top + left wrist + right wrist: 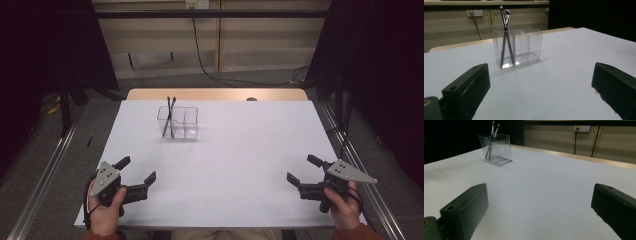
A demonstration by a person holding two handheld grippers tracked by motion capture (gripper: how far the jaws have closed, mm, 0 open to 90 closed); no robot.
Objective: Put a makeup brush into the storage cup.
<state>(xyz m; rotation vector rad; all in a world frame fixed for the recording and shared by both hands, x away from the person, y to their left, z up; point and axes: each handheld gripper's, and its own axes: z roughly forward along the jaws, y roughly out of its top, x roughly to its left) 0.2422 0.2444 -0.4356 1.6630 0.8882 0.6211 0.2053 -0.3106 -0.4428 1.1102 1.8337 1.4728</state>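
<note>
Two slim dark makeup brushes (169,117) lean crossed, heads up, in a clear divided acrylic organizer (178,123); left gripper (138,170) and right gripper (300,169) gape wide, well apart from it.

Looking down and forward from above the near table edge toward the clear organizer (178,123). Riding low near both front corners, aimed at that organizer (517,45) (496,148); shared throughout.

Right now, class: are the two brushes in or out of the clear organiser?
In: both brushes stand crossed in the organiser's end compartment.
</note>
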